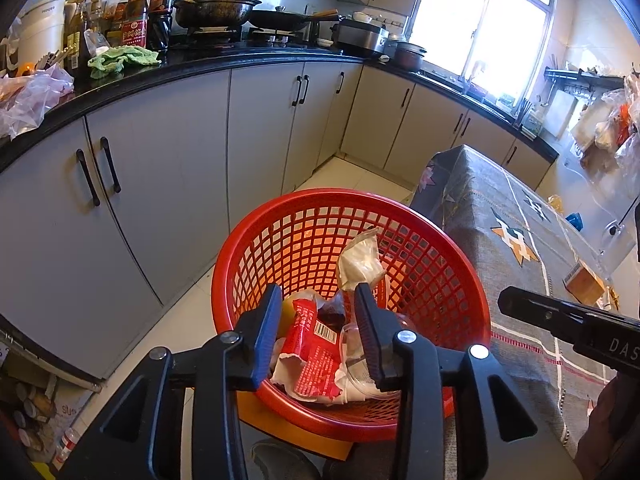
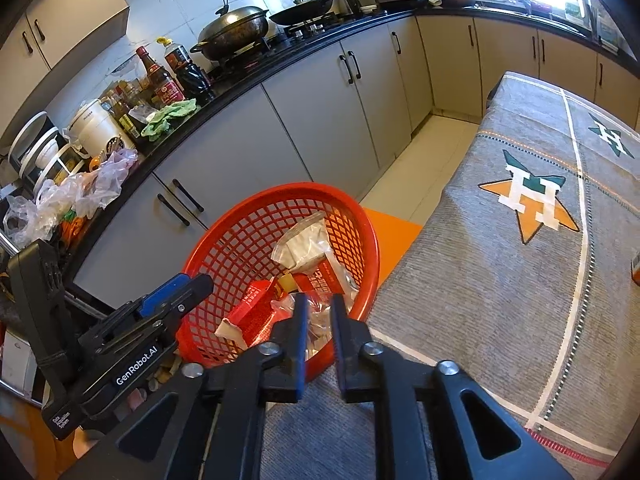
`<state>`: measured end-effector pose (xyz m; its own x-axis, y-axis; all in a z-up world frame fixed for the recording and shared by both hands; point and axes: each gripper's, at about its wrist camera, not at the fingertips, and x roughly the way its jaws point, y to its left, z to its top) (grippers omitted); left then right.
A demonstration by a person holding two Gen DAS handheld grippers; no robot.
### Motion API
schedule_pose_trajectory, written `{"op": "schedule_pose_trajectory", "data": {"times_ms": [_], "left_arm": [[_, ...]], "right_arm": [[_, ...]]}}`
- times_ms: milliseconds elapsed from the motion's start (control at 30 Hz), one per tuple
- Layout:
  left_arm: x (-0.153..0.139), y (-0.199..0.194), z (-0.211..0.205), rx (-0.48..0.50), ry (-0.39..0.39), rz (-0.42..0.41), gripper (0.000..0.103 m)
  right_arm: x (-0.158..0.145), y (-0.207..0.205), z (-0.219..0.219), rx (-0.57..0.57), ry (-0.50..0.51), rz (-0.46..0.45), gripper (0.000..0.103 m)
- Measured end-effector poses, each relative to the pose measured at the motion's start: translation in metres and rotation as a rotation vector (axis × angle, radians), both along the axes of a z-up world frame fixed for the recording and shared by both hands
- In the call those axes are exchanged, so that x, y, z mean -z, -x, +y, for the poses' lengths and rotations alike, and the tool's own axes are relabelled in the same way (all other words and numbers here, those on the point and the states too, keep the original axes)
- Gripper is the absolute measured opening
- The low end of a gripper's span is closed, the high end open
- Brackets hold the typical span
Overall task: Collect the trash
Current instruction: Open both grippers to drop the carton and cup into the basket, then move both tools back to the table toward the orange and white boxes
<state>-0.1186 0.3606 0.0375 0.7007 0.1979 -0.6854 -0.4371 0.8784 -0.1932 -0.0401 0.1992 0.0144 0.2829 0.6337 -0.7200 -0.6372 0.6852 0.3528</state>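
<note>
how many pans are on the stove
2: a lidded wok on the left burner and an open frying pan on the right burner. Pots further along the counter aren't counted.

Home kitchen, stove wok [image 1: 216,6], cabinets [image 1: 160,152]

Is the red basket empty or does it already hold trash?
Holds trash: the red basket contains a red wrapper, crumpled white packet and clear plastic.

bright, window [image 1: 480,28] glare, fisheye edge warp
</note>
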Motion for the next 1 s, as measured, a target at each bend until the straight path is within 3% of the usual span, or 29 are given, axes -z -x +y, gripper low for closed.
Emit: {"op": "schedule_pose_trajectory", "data": {"times_ms": [100,300,433,767,1000], "left_arm": [[0.0,0.001,0.0,-0.001,-0.001,-0.003,0.043],[-0.002,0.004,-0.001,-0.009,-0.006,-0.004,0.046],[-0.004,0.007,-0.003,-0.01,-0.013,-0.004,0.052],[-0.022,0.004,-0.03,0.029,-0.052,-0.016,0.055],[-0.037,-0.009,-0.071,0.107,-0.088,-0.015,0.057]], "right_arm": [[-0.002,0.002,-0.002,0.007,0.003,-0.017,0.032],[-0.005,0.005,-0.004,0.009,0.011,-0.032,0.033],[-0.004,0.006,-0.011,0.022,0.016,-0.035,0.04],[-0.011,0.007,-0.048,0.073,0.0,-0.046,0.043],[-0.021,0.0,-0.11,0.159,-0.049,-0.05,0.043]]}}
